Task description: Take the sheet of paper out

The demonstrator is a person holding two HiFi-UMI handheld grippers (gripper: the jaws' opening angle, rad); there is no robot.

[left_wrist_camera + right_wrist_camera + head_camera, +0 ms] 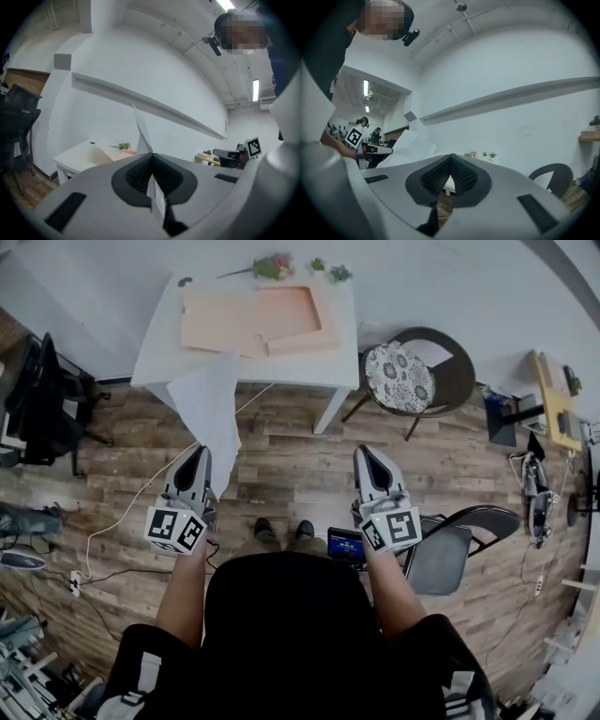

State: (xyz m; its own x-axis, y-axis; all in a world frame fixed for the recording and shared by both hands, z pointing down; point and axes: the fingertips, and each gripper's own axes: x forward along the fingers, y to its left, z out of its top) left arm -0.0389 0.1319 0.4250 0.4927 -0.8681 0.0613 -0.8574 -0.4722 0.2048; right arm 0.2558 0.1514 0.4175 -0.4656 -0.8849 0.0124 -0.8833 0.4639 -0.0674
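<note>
Inspector: Position of the sheet of paper (208, 409)?

Technician: Clear of the table (159, 352). It hangs in the air over the wooden floor (291, 460), between the table's near edge and the person. The left gripper (199, 456) grips its lower corner. From there the sheet stands up and widens toward the table.

Inspector: Jaw state, left gripper?

Technician: Clenched on the sheet of paper. In the left gripper view, a white edge runs down between the pads, and the rest of the sheet rises edge-on above the tips.

Inspector: Jaw state, right gripper?

Technician: The right gripper (367, 456) has its jaws closed tip to tip, with nothing between them. In the right gripper view, only table and floor show through the slot below the tips. This gripper is held level beside the left one and is apart from the paper.

Inspector: Items on and around the table?

Technician: A pink folder (258, 320) lies flat on the white top. Small plants (272, 266) stand at the far edge by the wall. A chair (403, 376) with a patterned cushion stands just beside the table's right end.
</note>
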